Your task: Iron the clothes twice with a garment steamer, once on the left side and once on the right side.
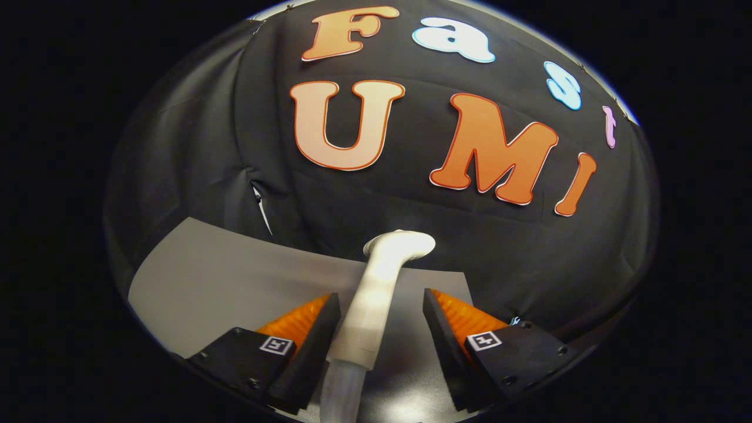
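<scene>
Here, reading from nine o'clock across to three, the first thing met is the grey table surface (223, 276), a bare sheet that runs under the tool and stops at the booth's black cloth wall (194, 147), which rises behind everything at twelve o'clock. No garment can be made out on that surface or on the wall, so where the clothes are I cannot tell.

Next comes the left finger (314, 352), standing just beside the steamer handle, at its nine o'clock. Whether its pad actually touches the handle is hard to judge; it looks very close. Between the two fingers rises the garment steamer (376, 299), a pale wand whose stem runs from six o'clock, where a hose (341, 393) feeds into its base, up to a bent head (405, 244) that tips over toward one o'clock, beyond the fingertips. Held this way, the head faces forward and away from the hand, presumably so that steam would go toward fabric hung ahead.

At the handle's three o'clock is the right finger (440, 346), and here a clear gap shows between pad and handle. So the gripper (380, 302) brackets the wand with its fingers spread, not pinching it from both sides. I judge the grasp is not yet firm and neither steaming pass has begun
</scene>
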The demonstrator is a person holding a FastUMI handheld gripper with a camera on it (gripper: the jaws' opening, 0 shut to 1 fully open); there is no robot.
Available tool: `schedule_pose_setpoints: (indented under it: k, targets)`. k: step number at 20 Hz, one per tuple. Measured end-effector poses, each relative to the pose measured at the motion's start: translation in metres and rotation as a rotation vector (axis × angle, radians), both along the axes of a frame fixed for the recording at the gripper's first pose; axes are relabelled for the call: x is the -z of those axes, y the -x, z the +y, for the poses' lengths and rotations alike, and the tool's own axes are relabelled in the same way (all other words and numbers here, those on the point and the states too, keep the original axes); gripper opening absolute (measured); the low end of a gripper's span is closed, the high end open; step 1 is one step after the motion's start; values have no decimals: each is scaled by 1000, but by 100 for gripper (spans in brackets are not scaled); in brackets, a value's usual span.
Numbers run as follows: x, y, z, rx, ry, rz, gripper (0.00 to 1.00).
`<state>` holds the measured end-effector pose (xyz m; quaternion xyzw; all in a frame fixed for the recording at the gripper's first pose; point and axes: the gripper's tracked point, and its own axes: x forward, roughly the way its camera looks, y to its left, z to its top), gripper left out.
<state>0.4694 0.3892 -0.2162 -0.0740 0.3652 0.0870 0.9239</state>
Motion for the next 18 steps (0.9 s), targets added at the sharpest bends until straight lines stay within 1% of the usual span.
schedule_pose_setpoints:
  k: [2,3,5,6,7,8,10,12,14,18]
  targets:
    - [4,2,5,-28,12,-6,75]
    - [7,1,6,-41,18,-6,71]
    - [16,2,2,-36,31,4,57]
    - [21,3,-7,-23,57,7,59]
    - [18,4,-12,-12,59,2,56]
    - [18,2,-18,3,64,-6,50]
    - [16,3,-19,14,28,-13,39]
    - [9,4,-23,30,-3,-43,36]
    - [0,10,-23,30,-36,-73,36]
    - [-37,19,-20,22,-66,-186,36]
